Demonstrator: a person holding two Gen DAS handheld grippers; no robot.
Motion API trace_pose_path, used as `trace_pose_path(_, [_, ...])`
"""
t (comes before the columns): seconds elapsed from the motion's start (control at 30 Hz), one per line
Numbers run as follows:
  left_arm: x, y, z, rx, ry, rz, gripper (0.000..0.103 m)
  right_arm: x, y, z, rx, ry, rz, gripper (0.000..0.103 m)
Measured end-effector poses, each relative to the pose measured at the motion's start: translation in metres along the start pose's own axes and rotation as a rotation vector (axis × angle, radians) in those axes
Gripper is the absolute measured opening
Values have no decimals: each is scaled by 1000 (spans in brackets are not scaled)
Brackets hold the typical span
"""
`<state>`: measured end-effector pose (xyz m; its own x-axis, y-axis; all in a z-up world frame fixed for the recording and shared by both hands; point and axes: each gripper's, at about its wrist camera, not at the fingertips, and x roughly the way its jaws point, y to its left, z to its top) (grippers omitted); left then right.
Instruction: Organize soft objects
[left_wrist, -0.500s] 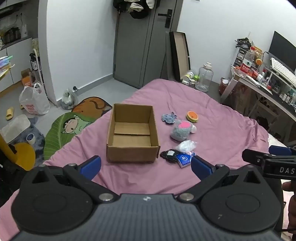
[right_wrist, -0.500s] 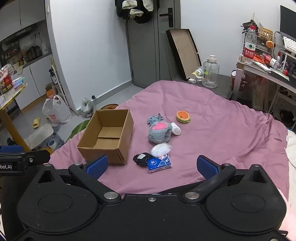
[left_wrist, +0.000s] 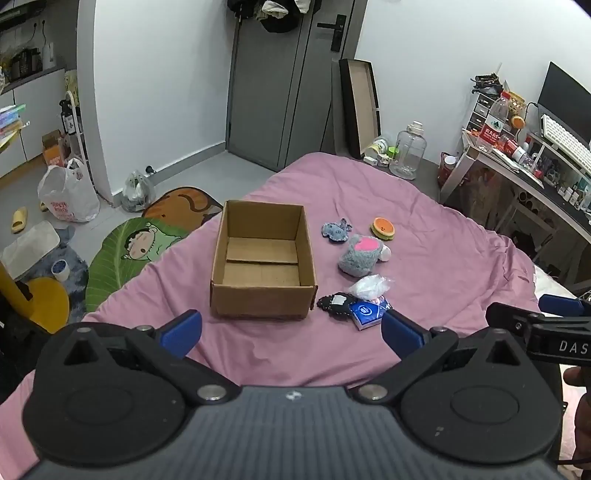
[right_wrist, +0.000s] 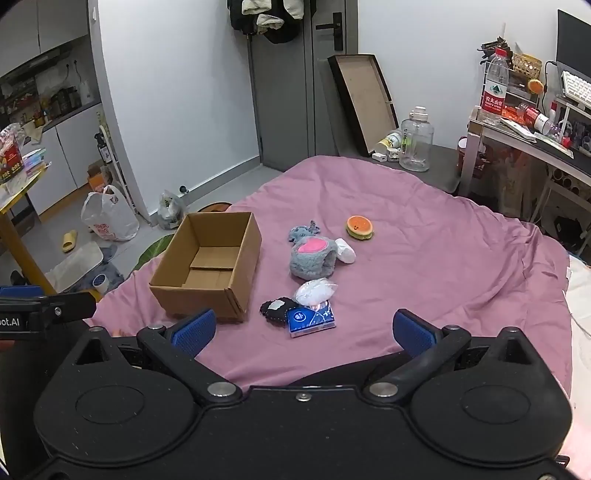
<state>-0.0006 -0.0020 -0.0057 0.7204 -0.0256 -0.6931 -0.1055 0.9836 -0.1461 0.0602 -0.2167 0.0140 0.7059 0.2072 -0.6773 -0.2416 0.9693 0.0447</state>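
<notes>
both tongs, left and right, hang wide apart and hold nothing above a pink bed. an open box sits on it. just right of the box lie a grey plush, a burger toy, a blue toy and a tissue pack.

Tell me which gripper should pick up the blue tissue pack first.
Right, probably. The blue tissue pack lies almost straight ahead of the open right gripper. From the left gripper, also open, it sits off toward the right finger, with the cardboard box directly ahead.
</notes>
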Motion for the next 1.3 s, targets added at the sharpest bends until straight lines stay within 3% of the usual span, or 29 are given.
trace_pose_path(1.3, [-22,-4,-3,-1,-25,-11,103,-16,-5,-6,11,-17,-3,103])
